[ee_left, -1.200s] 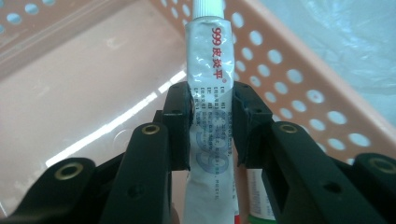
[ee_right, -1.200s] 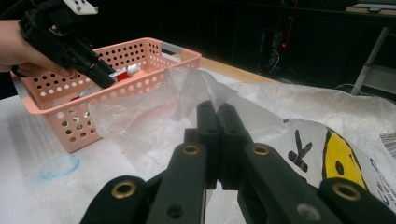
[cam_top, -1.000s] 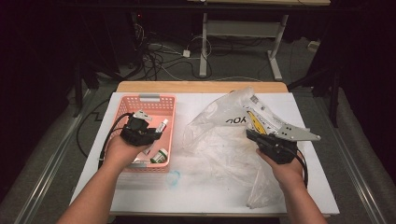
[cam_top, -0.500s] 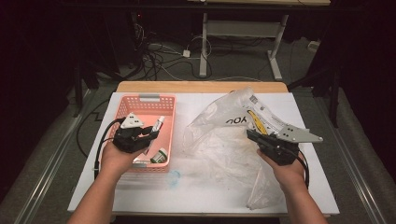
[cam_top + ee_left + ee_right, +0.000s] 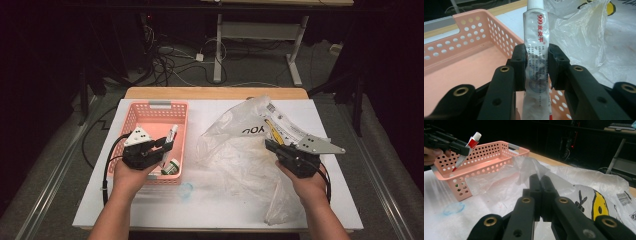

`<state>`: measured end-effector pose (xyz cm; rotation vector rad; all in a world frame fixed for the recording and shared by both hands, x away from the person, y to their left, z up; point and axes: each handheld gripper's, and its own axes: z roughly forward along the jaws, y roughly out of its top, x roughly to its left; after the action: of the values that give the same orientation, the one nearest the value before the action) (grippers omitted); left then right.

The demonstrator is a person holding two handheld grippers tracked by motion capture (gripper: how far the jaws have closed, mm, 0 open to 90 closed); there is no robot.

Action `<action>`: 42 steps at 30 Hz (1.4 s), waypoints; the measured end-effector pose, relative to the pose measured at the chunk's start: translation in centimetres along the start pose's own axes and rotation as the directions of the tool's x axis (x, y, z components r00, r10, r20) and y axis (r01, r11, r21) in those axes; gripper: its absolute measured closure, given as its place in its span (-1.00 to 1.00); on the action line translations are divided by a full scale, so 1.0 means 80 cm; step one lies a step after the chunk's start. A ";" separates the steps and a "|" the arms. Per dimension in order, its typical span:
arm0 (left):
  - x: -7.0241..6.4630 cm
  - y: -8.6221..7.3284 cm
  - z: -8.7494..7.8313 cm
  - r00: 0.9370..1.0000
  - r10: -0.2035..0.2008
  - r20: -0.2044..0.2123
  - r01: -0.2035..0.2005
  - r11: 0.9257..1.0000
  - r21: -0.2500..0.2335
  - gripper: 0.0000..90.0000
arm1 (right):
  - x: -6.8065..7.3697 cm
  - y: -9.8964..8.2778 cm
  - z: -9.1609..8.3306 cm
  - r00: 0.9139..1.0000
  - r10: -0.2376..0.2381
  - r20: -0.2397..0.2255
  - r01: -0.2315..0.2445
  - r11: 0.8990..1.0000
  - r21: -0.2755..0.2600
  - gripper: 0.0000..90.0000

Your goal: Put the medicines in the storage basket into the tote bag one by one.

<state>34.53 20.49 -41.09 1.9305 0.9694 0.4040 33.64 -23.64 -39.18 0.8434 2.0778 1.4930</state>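
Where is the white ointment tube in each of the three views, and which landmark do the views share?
High view: tube left of centre, above the pink basket, in the left gripper.
Left gripper view: tube upright at centre, clamped between the jaws.
Right gripper view: tube at upper left, tilted.
Shared landmark: the pink basket.

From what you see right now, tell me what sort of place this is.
Probably a lab or recording workspace: a white table in a dark room, loose cables on the floor behind it, and a desk frame beyond.
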 end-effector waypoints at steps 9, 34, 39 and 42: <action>0.000 -0.003 -0.008 1.000 -0.018 0.017 0.018 0.999 -0.040 0.52 | 0.001 -0.002 0.003 1.000 -0.005 -0.003 0.005 1.000 0.014 1.00; -0.046 0.014 -0.013 0.995 0.012 0.099 -0.002 0.995 -0.103 0.52 | -0.004 0.004 0.001 1.000 0.006 -0.009 -0.006 1.000 -0.008 1.00; -0.061 0.017 -0.008 0.992 0.035 0.124 -0.022 0.994 -0.104 0.52 | -0.006 0.004 -0.001 1.000 0.006 -0.005 -0.006 1.000 -0.015 1.00; -0.067 0.017 -0.004 0.990 0.044 0.137 -0.030 0.994 -0.100 0.52 | -0.007 0.003 -0.001 1.000 0.008 -0.004 -0.008 1.000 -0.013 1.00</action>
<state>31.57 16.20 -39.22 1.8634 0.8102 0.3277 34.02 -24.04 -38.87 0.8453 2.0672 1.5121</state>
